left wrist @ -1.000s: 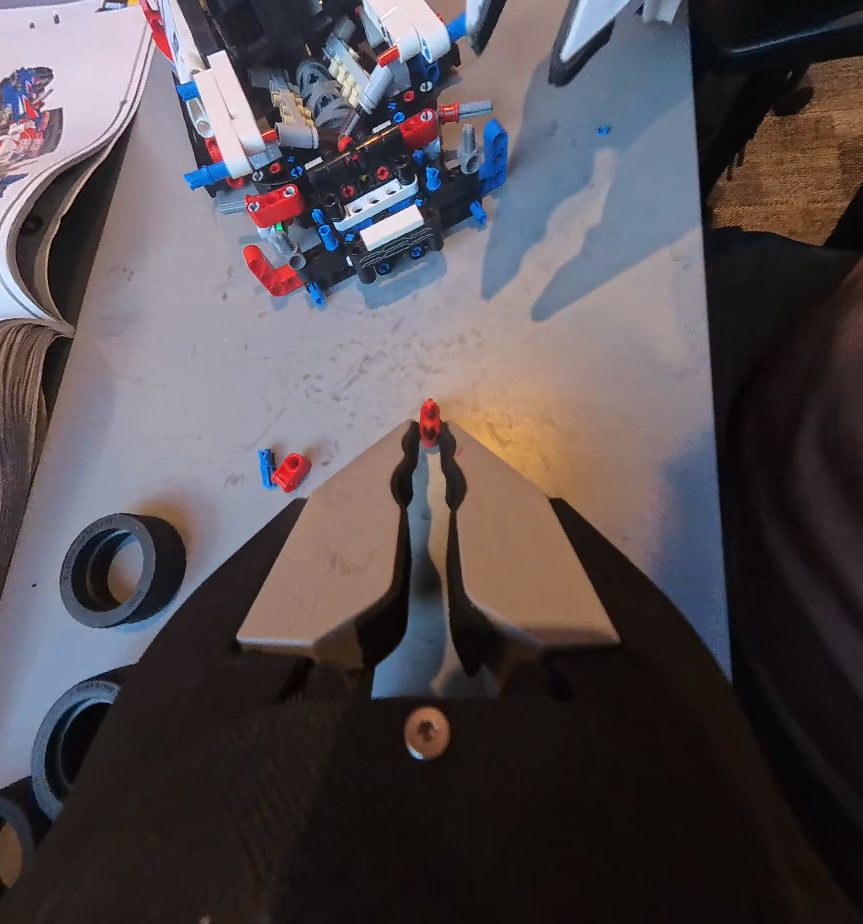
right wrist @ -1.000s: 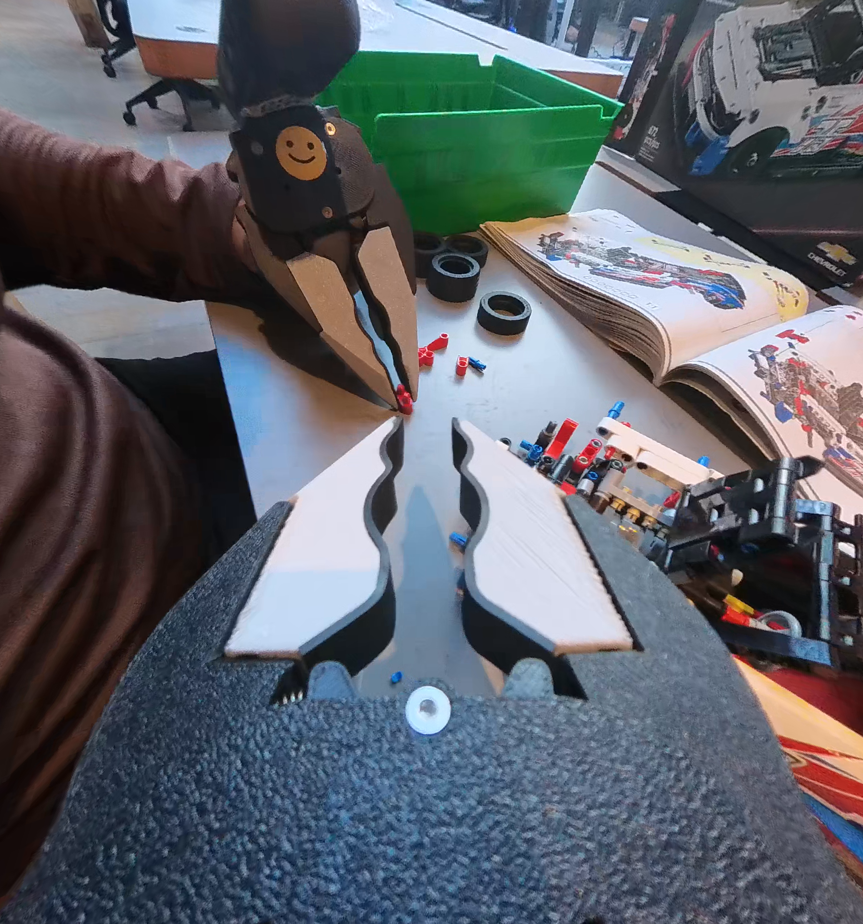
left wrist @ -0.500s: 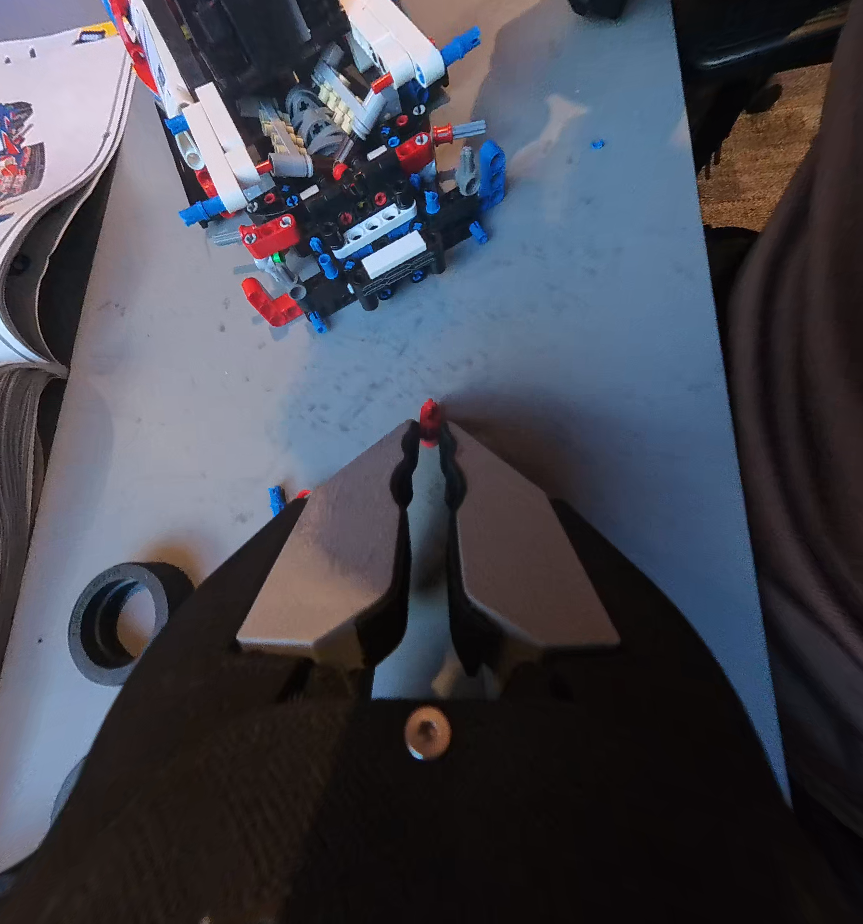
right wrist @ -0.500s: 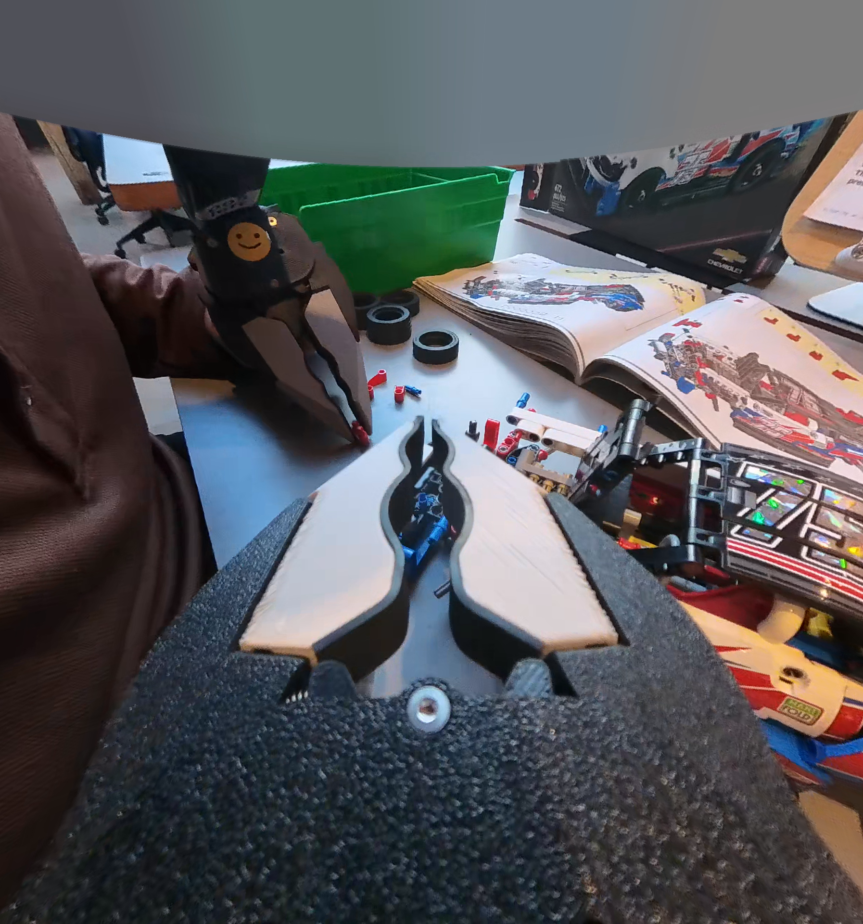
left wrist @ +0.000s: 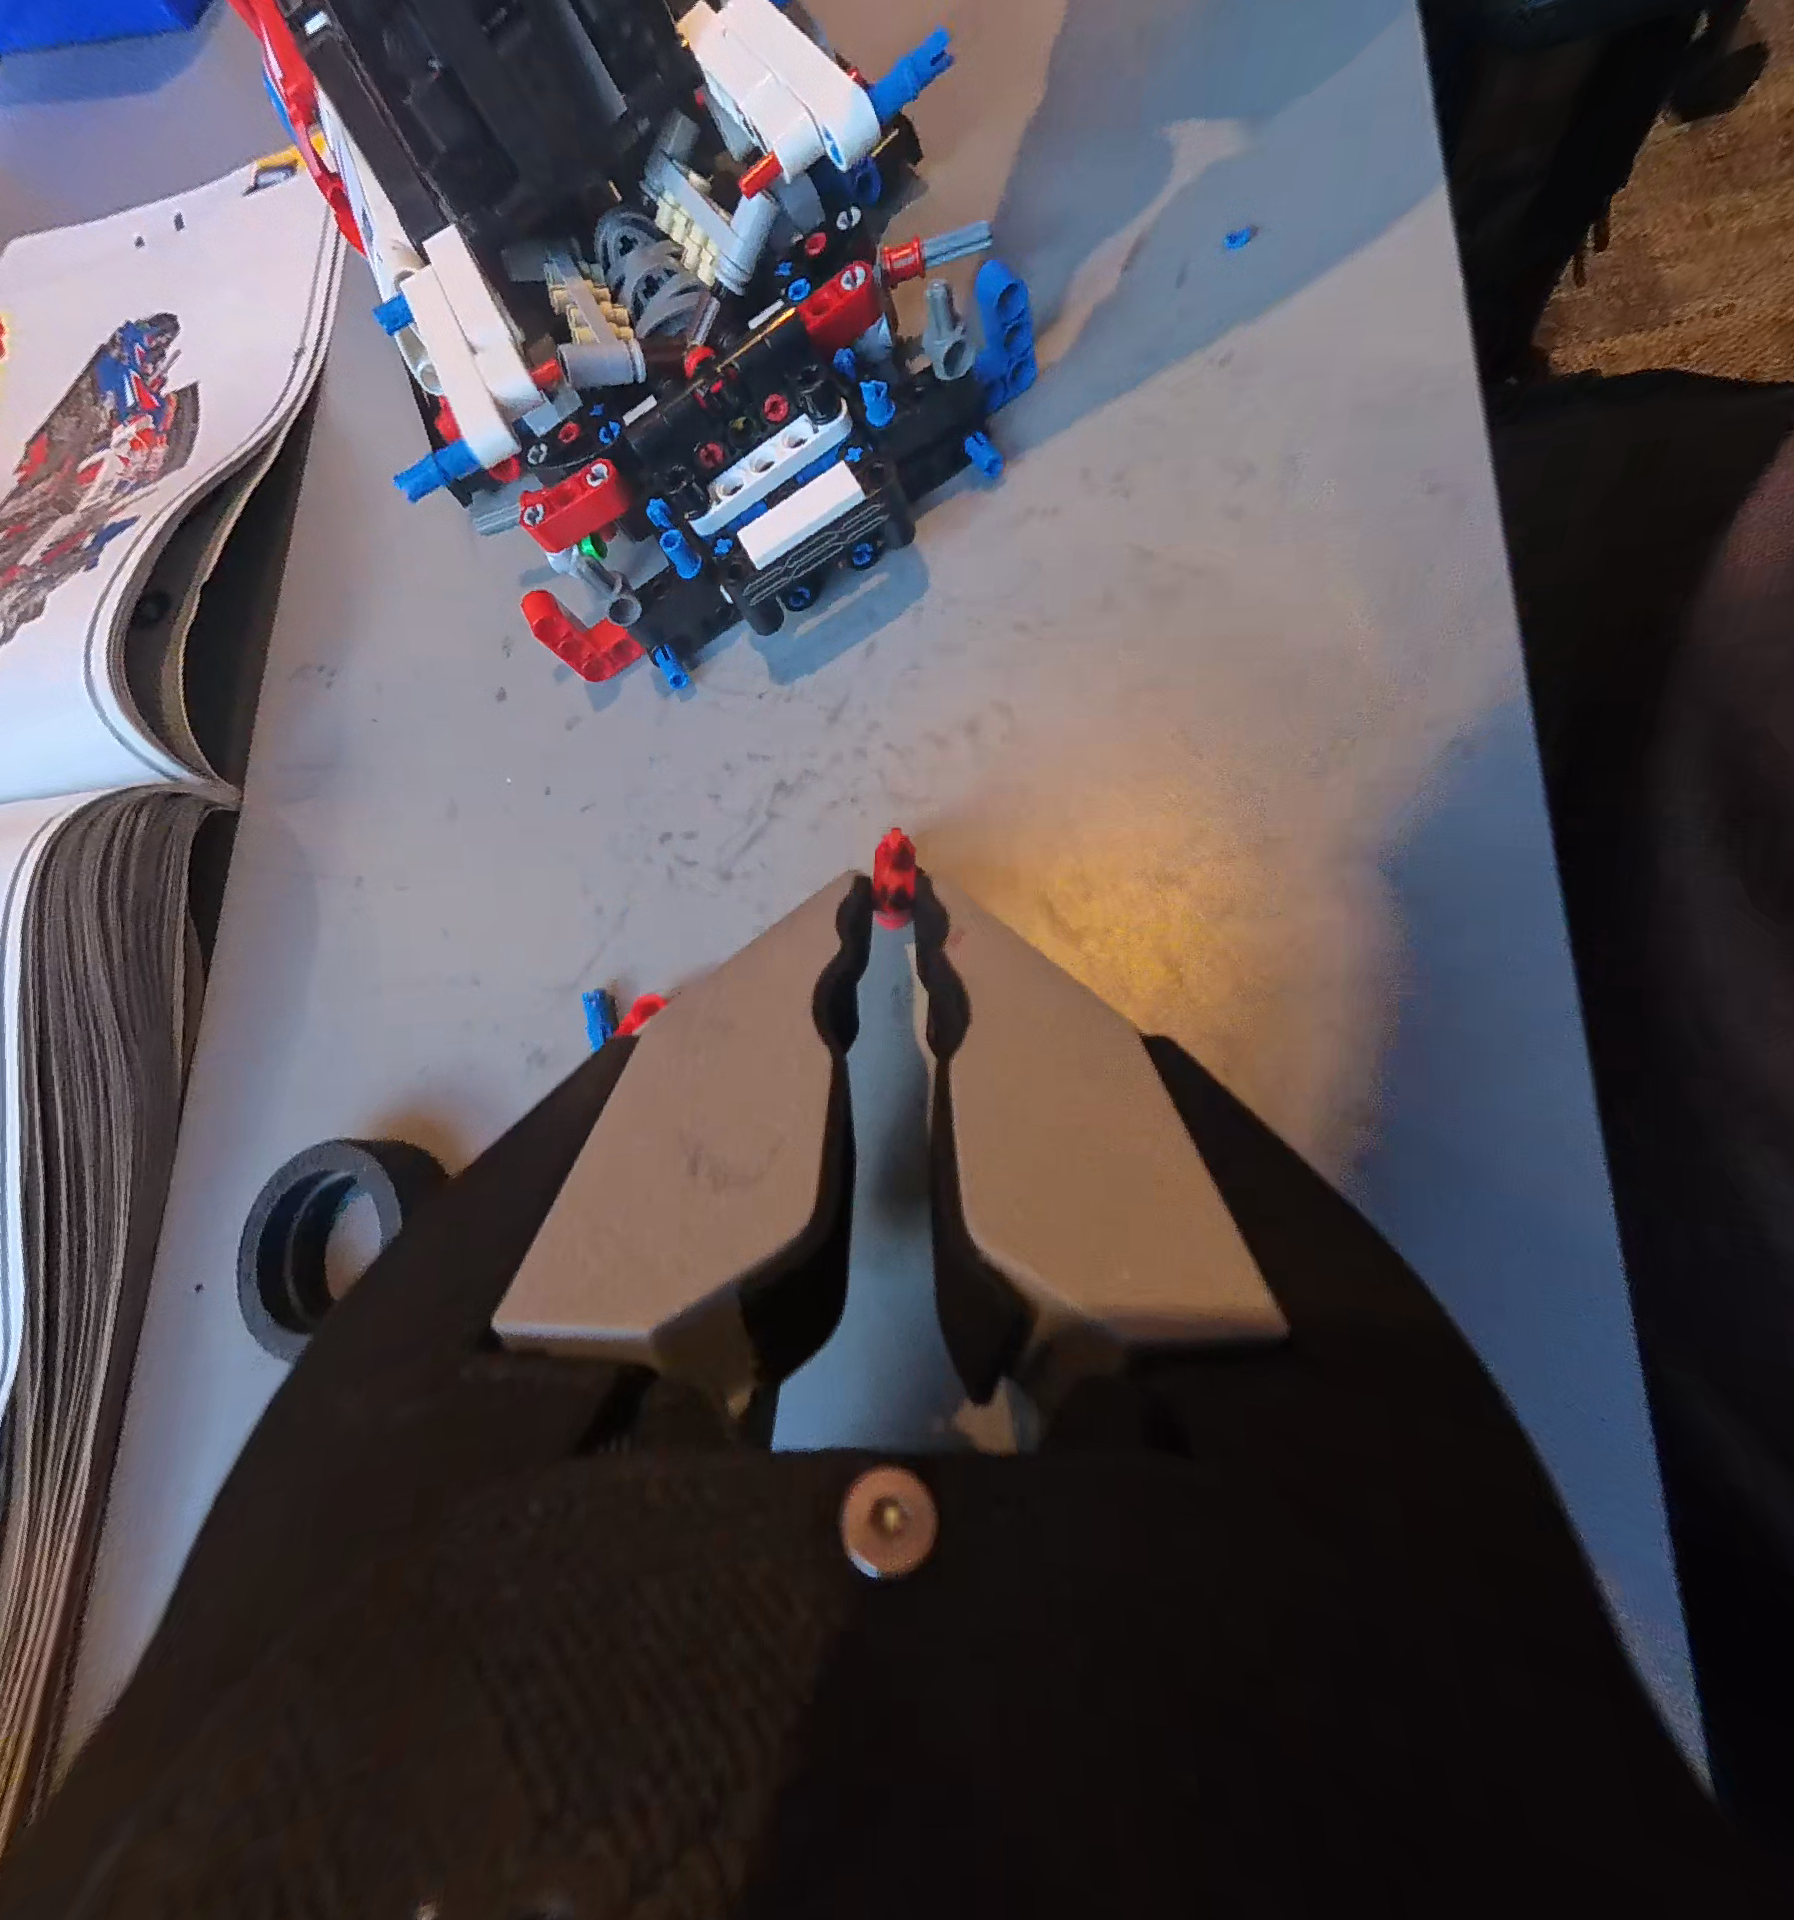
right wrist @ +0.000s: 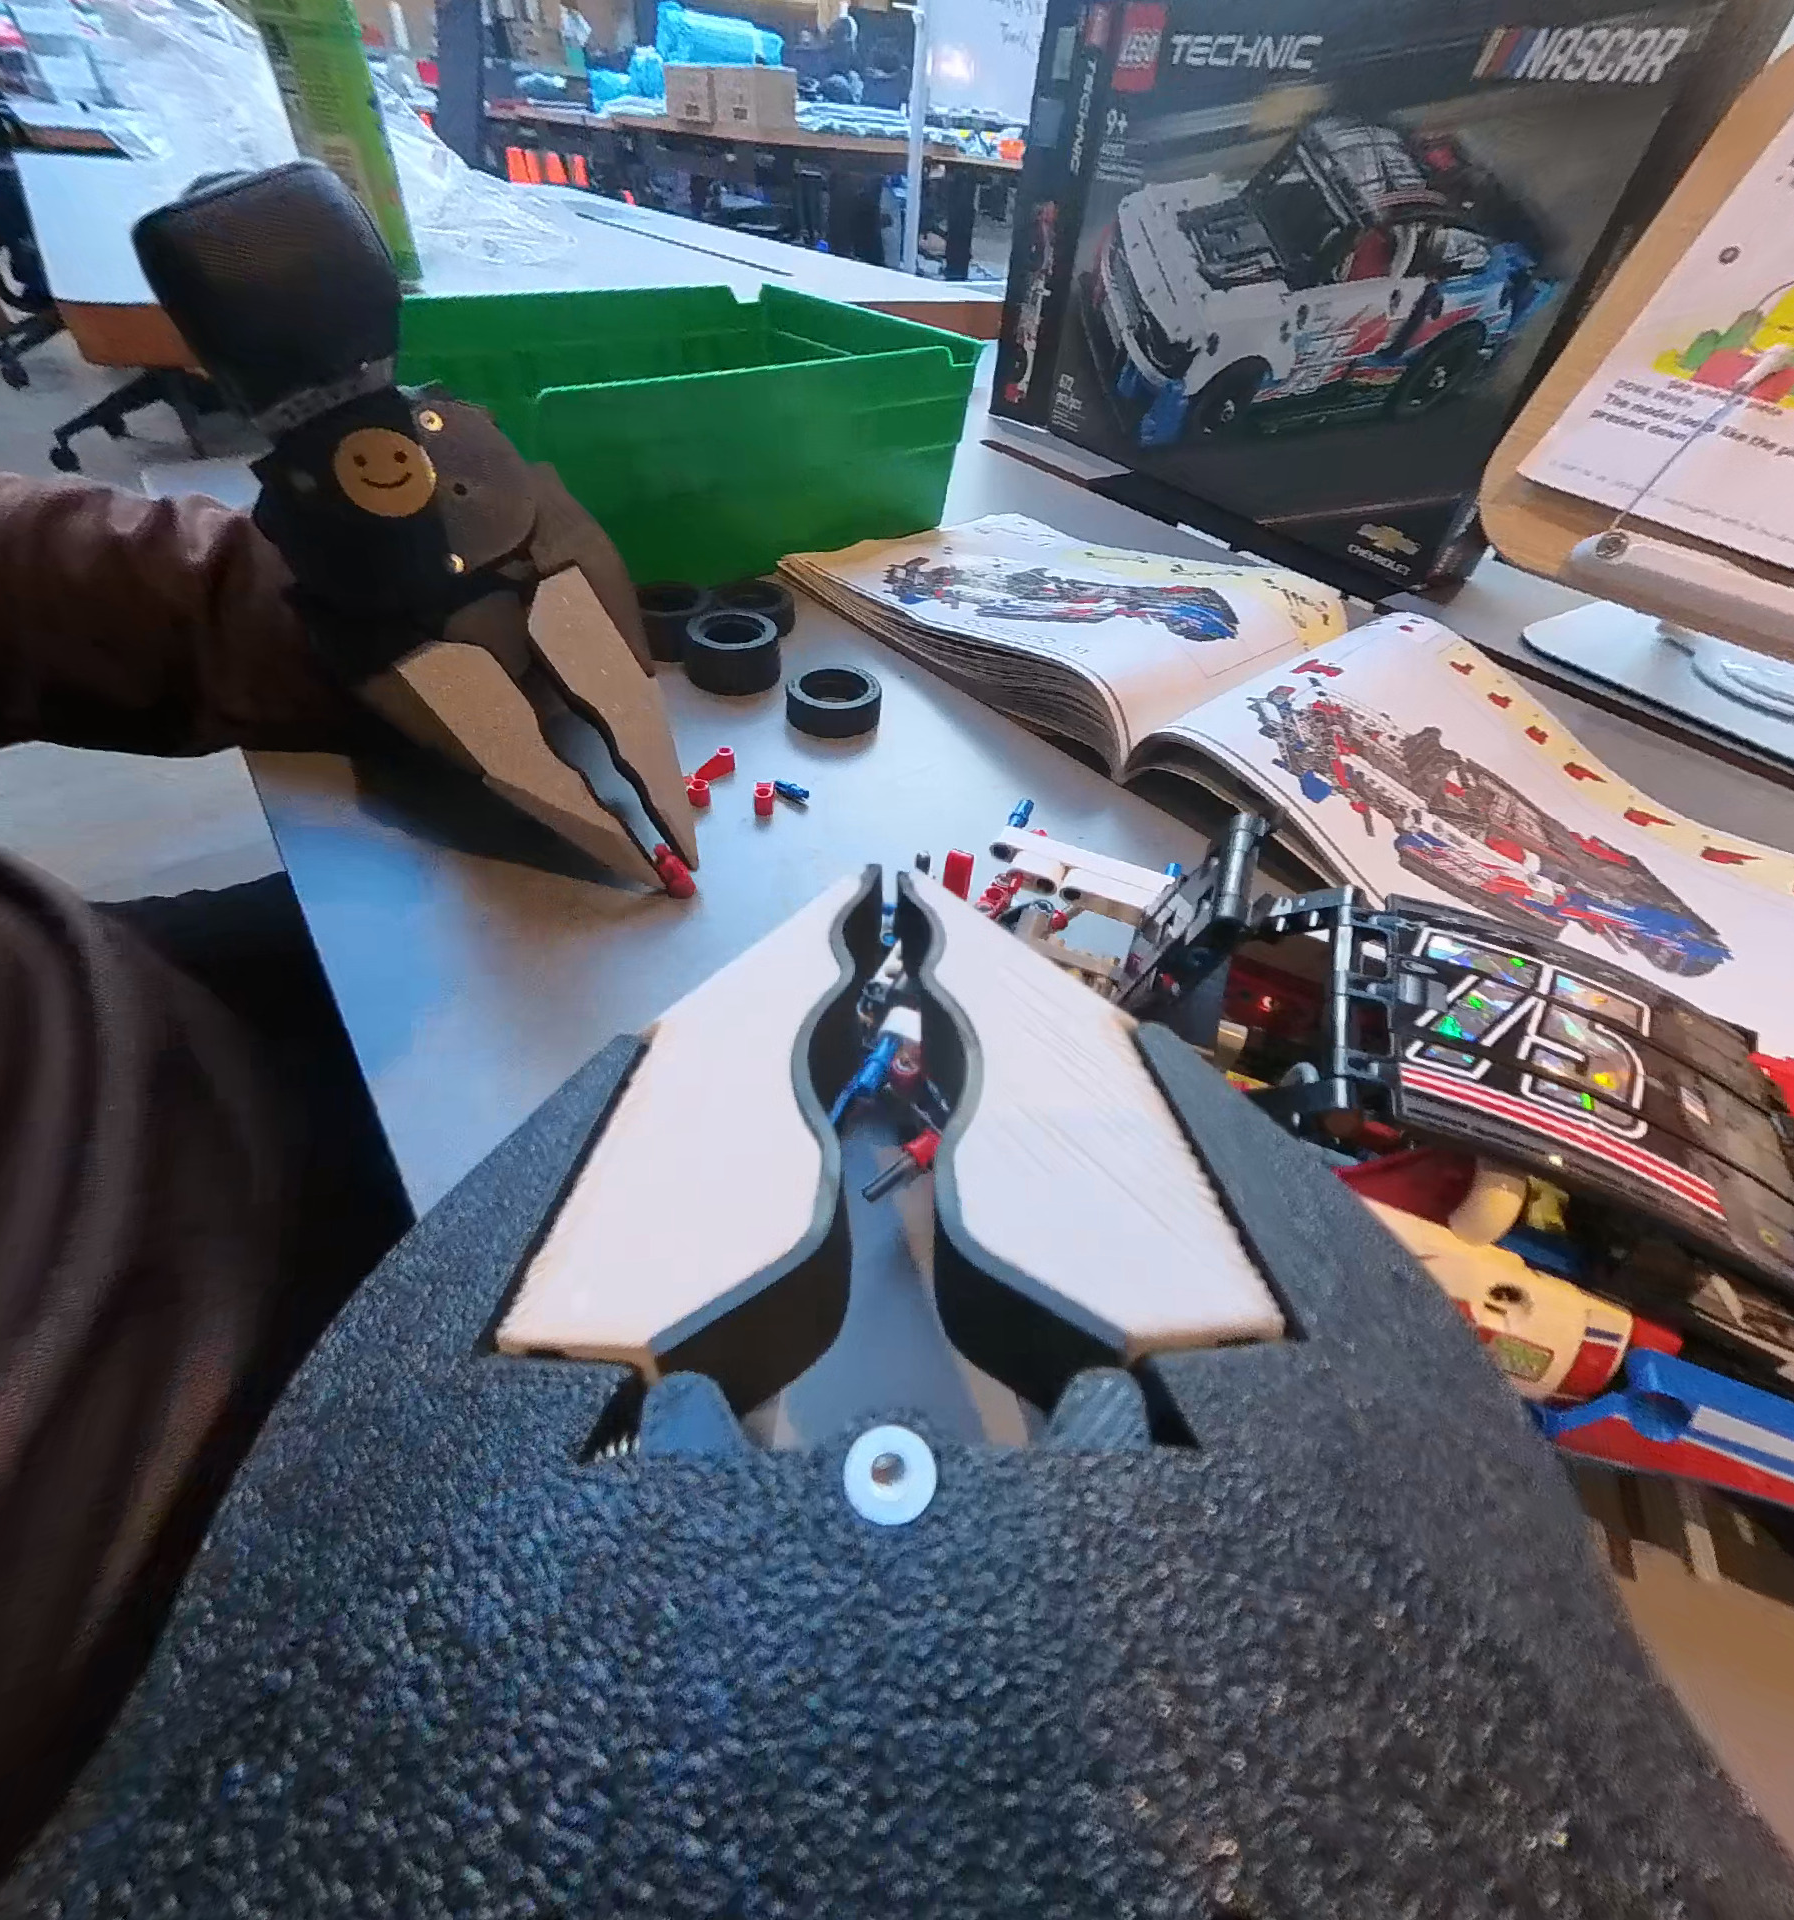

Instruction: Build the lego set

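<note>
A grey table (left wrist: 1132, 665) is carrying everything, with the half-built lego car (left wrist: 685, 343) sitting at its far end in the left wrist view and sprawling along the right side in the right wrist view, where its black numbered roof panel (right wrist: 1558, 1049) is tilting up. To the left of the car in the left wrist view an open instruction book (left wrist: 72, 582) is lying, and beyond it in the right wrist view a green bin (right wrist: 727, 416) and the set's box (right wrist: 1319, 260) are standing. Black tyres (right wrist: 833, 699) are resting near the bin. The left gripper (left wrist: 894, 896) is pinching a small red pin (left wrist: 893, 871) at its very tips, low over the bare table and well apart from the car. The right gripper (right wrist: 889, 891) is hovering over the car's near end, its tips nearly pressed together — whether anything is caught between them, I cannot tell. A few loose red and blue pieces (right wrist: 763, 795) are lying just beyond the left gripper.
</note>
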